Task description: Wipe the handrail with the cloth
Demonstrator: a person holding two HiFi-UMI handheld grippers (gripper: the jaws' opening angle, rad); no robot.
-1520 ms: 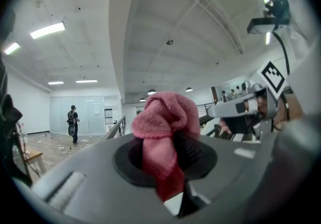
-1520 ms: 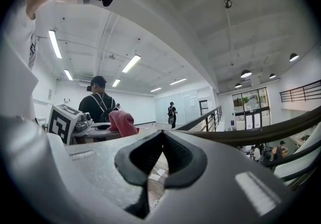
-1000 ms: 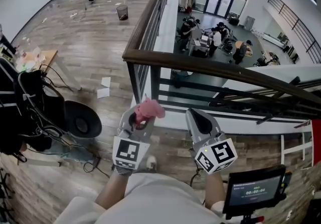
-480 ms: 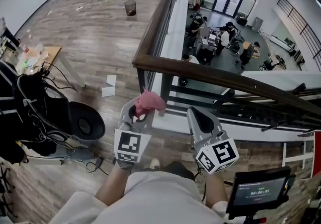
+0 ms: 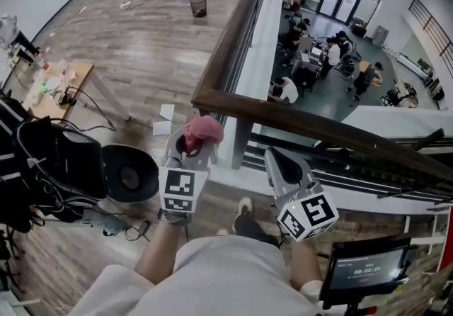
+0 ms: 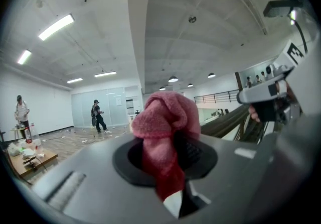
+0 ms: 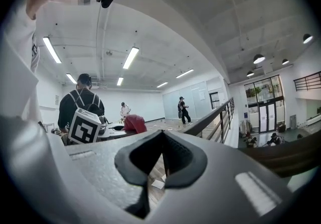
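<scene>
One cloth (image 5: 202, 130), left tongs (image 5: 192, 144), seemingly nearer handrail (image 5: 318, 130)

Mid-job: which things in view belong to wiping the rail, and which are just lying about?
For the job: pink cloth, clamped in the left gripper; wooden handrail; right gripper, shut and empty.
Lying about: waste bin, papers on the floor, black round seat, cluttered table.
</scene>
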